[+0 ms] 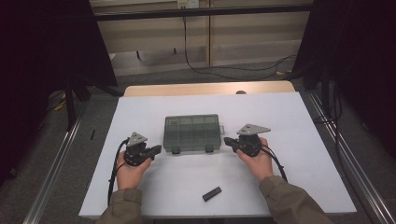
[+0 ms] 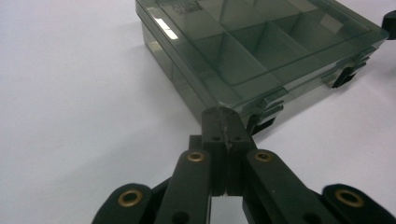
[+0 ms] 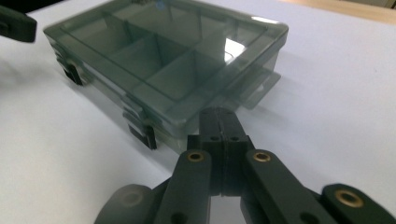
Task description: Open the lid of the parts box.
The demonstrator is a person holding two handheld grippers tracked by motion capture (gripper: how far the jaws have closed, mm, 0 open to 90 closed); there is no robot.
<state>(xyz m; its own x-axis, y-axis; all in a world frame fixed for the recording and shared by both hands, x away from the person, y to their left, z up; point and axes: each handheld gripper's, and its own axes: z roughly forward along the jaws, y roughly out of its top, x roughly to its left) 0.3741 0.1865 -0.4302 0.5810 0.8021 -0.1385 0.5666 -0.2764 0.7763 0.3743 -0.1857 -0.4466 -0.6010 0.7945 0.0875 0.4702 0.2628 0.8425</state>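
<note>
A smoky clear plastic compartment box (image 1: 192, 133) with its lid down lies in the middle of the white table top (image 1: 140, 112); two black latches sit on its near edge. My left gripper (image 1: 159, 149) rests on the table just left of the box's near left corner, jaws shut with nothing between them. In the left gripper view the closed tips (image 2: 223, 120) point at the box (image 2: 243, 46) beside its left latch (image 2: 266, 114). My right gripper (image 1: 227, 140) lies just right of the box, also shut and empty. Its tips (image 3: 219, 117) nearly meet the box's (image 3: 163, 51) corner.
A small black bar-shaped piece (image 1: 212, 193) lies on the table near the front edge, between the person's forearms. A wooden table edge (image 1: 210, 88) shows behind the white sheet. Cables run on the floor beyond, and dark curtains hang on both sides.
</note>
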